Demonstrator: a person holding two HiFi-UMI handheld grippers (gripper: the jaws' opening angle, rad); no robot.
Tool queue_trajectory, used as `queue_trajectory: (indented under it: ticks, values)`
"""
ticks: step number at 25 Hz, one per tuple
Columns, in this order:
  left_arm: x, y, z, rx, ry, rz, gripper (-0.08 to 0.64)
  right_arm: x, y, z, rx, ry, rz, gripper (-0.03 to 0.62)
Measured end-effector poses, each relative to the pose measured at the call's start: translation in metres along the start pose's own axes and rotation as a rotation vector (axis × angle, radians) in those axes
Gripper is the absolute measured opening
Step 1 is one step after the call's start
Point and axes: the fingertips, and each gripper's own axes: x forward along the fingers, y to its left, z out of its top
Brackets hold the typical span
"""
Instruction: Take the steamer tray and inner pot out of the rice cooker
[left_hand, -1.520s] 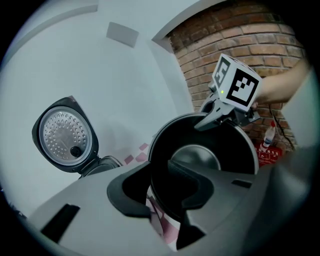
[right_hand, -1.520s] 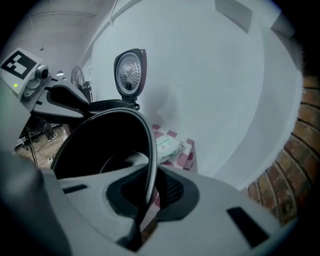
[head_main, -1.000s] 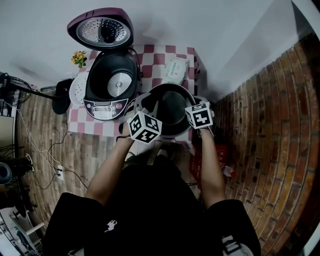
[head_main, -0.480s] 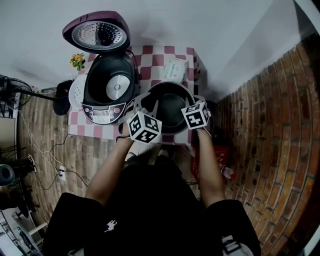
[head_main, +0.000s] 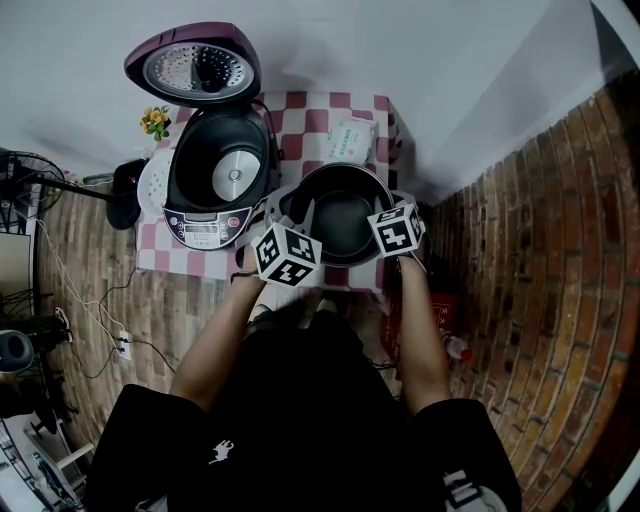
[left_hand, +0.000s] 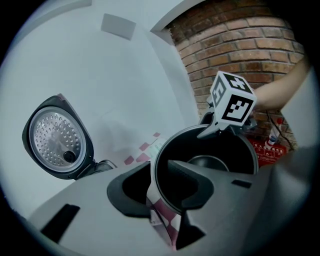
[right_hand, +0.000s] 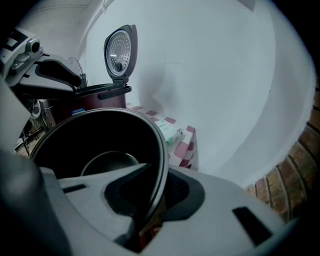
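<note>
Head view, cooker: the rice cooker (head_main: 222, 175) stands on the left of the checked bench (head_main: 300, 125) with its lid (head_main: 195, 70) raised and its cavity showing only the heating plate.
Head view, pot: the black inner pot (head_main: 340, 215) is outside the cooker, just to its right on the near part of the bench. I cannot tell whether its base is down.
Head view, tray: the white perforated steamer tray (head_main: 152, 182) lies against the cooker's left side.
Head view, grippers: my left gripper (head_main: 284, 208) is at the pot's left rim and my right gripper (head_main: 386, 206) at its right rim.
Head view, extras: a white packet (head_main: 350, 138) lies behind the pot. A small bunch of flowers (head_main: 155, 120) stands at the bench's far left corner.
Left gripper view, jaws: one jaw is inside the pot and one outside, and they are clamped on its rim. Checked cloth (left_hand: 162, 220) shows below.
Left gripper view, beyond: the right gripper's marker cube sits over the far rim and the raised lid stands off to the left.
Right gripper view, jaws: they have just been opening. The pot's rim is between them, one jaw inside and one outside, and the hold looks slack.
Right gripper view, beyond: the open cooker stands behind the pot and the packet lies past the rim on the cloth.
</note>
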Motion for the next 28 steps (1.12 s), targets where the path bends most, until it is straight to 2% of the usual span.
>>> queue_trajectory:
  ticks: [5,15,24,28]
  values:
    - [-0.002,0.003,0.002,-0.009,-0.008,0.016,0.107,-0.002,-0.005,0.006,-0.019,-0.026,-0.035,0.100]
    - [-0.014,0.005,0.001,-0.054,-0.026,0.013,0.121,-0.020,-0.002,0.023,-0.031,-0.094,-0.032,0.158]
    - [-0.036,0.010,0.008,-0.072,-0.071,0.034,0.094,-0.064,-0.001,0.050,-0.054,-0.192,-0.071,0.163]
    - [-0.050,0.018,0.008,-0.098,-0.097,0.052,0.064,-0.088,0.003,0.066,-0.012,-0.274,-0.064,0.163]
